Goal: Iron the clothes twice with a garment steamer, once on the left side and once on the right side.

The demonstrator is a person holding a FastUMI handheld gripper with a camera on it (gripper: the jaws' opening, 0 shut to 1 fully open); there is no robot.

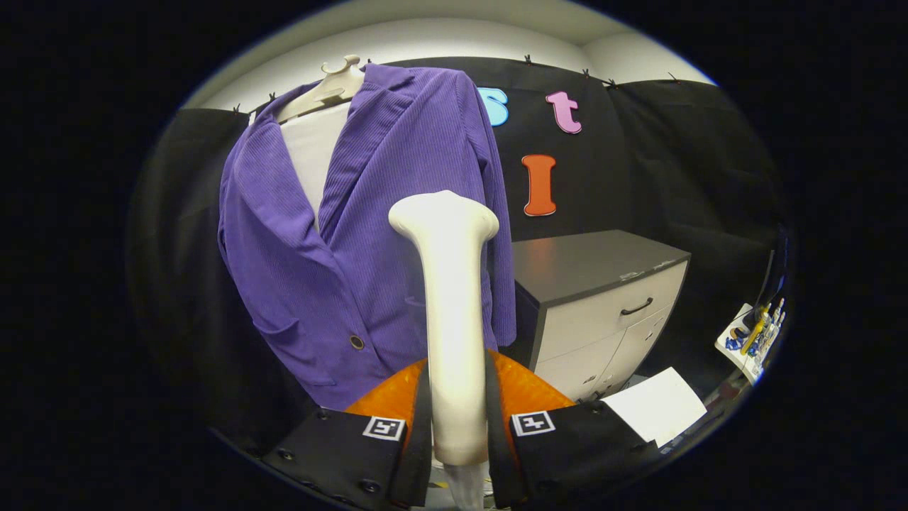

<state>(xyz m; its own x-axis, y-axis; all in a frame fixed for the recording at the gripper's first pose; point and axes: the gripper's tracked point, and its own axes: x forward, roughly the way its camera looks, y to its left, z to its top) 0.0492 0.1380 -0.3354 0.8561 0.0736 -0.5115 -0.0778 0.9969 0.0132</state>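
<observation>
The handle of a cream garment steamer (454,312) is clamped between the two fingers of the claw (457,426), which press on it from both sides. The steamer is held upright, its flared head raised just in front of a purple jacket (340,234). The jacket is hung on a pale hanger (333,85) beyond the fingers, slightly to their left. A grey cabinet (603,298) with drawers is seen beyond the fingers to their right, and a white sheet (656,404) lies below it.

Gripper (457,426): two broad finger bodies, each bearing square black-and-white tag marker on top, round screw heads dotting left body's outer face.
</observation>
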